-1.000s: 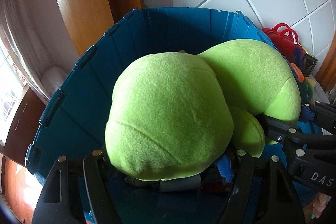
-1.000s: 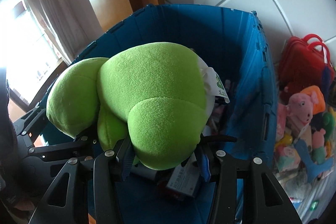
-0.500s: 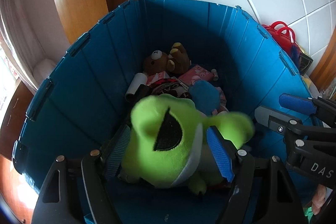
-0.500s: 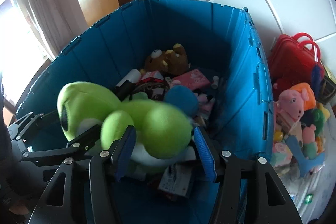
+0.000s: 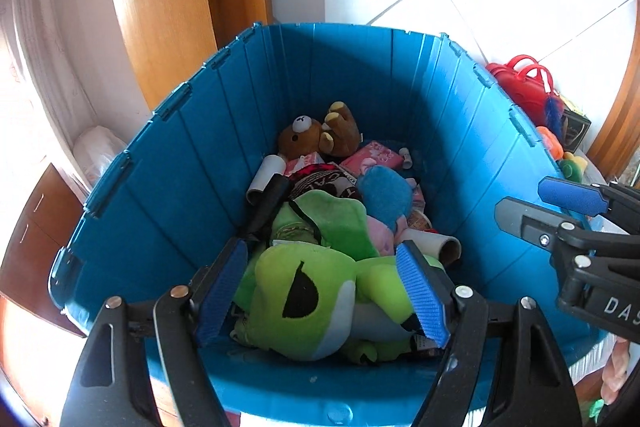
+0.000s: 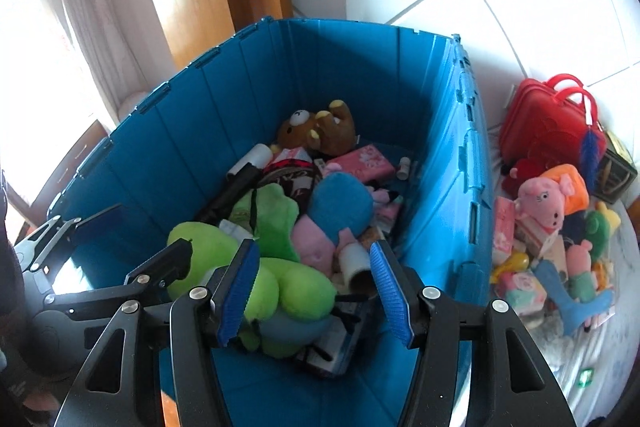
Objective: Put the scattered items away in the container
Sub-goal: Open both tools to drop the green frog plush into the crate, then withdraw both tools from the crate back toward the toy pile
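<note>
The bright green plush frog [image 5: 304, 291] lies inside the tall blue plastic bin [image 5: 160, 211], seemingly untouched; the left gripper [image 5: 324, 291] and right gripper [image 6: 314, 287] hover above, jaws just widened, empty.

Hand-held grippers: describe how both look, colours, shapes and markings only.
The left hand-held gripper and the right hand-held gripper look alike: black plastic frames with triangular cut-outs, silver round screw heads at the joints, and two flat fingers faced with ribbed blue pads. In the left wrist view the right one's side carries white letters, "DAS" readable before the edge cuts them off. No cables or sleeves are visible.
</note>
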